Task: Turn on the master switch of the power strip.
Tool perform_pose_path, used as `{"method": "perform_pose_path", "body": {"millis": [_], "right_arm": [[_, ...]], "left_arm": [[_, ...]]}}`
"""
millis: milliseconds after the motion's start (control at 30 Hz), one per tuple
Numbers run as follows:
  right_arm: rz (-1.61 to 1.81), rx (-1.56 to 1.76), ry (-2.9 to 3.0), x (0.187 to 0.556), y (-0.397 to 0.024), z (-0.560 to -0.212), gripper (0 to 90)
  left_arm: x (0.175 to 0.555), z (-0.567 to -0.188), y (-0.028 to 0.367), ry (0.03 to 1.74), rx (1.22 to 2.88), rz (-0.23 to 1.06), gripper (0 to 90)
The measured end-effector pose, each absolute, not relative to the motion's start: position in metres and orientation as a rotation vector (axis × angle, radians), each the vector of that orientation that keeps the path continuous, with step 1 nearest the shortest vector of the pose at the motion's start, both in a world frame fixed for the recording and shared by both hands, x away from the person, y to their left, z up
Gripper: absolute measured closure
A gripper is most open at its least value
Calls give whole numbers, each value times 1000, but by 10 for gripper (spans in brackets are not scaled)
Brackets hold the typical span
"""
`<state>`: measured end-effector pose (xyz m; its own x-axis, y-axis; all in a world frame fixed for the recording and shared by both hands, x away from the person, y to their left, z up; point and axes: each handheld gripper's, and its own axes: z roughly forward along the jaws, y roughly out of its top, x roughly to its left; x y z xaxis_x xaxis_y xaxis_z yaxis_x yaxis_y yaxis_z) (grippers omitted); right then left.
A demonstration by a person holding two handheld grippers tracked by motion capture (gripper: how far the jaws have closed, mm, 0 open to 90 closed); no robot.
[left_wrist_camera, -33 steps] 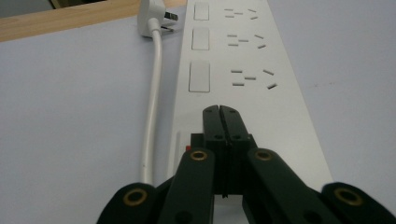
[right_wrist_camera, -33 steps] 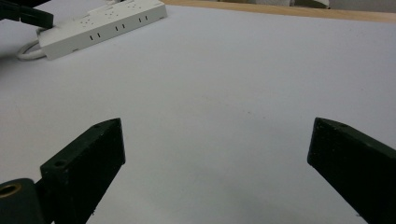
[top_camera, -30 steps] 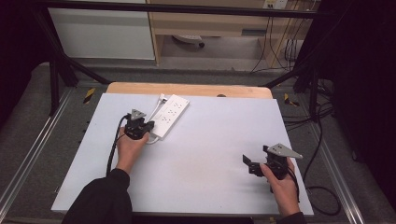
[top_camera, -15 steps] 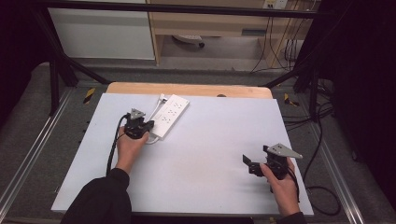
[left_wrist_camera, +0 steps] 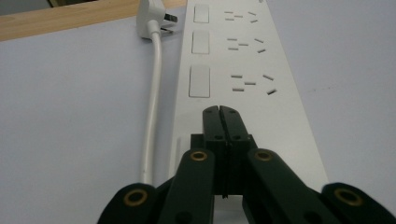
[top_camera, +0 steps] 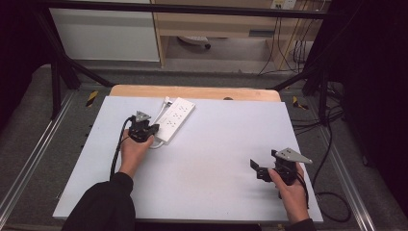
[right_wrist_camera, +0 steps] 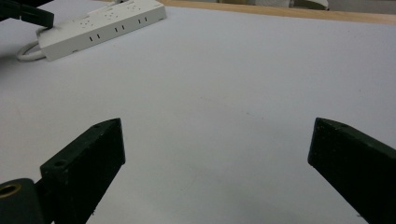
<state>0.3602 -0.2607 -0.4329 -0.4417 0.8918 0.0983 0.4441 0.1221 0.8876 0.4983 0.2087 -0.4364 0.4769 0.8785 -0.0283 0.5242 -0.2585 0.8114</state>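
I'm holding my left gripper (left_wrist_camera: 219, 110) with its jaws pressed fully together, nothing between them. The tips are sitting over the near end of the power strip (left_wrist_camera: 243, 84), just short of its nearest switch (left_wrist_camera: 199, 81); I can't tell whether they're actually touching the casing or hovering just off it. From the high view, my left hand (top_camera: 134, 150) is resting on the table (top_camera: 211, 159) right behind that gripper (top_camera: 143, 129).

The power strip (top_camera: 176, 119) is lying flat near the far edge of the table, left of centre, angled toward the far right. Its white cable (left_wrist_camera: 152, 93) is running along its left side, with the plug (left_wrist_camera: 154, 16) lying by the far wooden edge (left_wrist_camera: 70, 18).

I'm holding my right gripper (right_wrist_camera: 219, 140) with its jaws spread wide, nothing between them, just bare table showing in the gap. It's sitting near the right edge of the table, toward the near corner (top_camera: 262, 168), well apart from the power strip (right_wrist_camera: 100, 25), with my right hand (top_camera: 291, 192) behind it. The jaws are pointing left across the table.
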Motion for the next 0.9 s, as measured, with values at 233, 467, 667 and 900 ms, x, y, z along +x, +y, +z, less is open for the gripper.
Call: {"method": "perform_pose_path", "body": {"millis": [233, 467, 667, 900], "right_arm": [[1278, 1287, 1941, 360, -261, -432, 43], [1279, 1291, 1939, 360, -261, -432, 43], [1278, 1290, 1939, 360, -261, -433, 43], [1275, 1287, 1941, 360, -261, -433, 42]], "left_arm": [[499, -436, 208, 1165, 1929, 566, 900], [498, -433, 206, 1161, 1918, 565, 900], [498, -430, 206, 1155, 1904, 560, 900], [495, -425, 205, 1144, 1882, 596, 830]]}}
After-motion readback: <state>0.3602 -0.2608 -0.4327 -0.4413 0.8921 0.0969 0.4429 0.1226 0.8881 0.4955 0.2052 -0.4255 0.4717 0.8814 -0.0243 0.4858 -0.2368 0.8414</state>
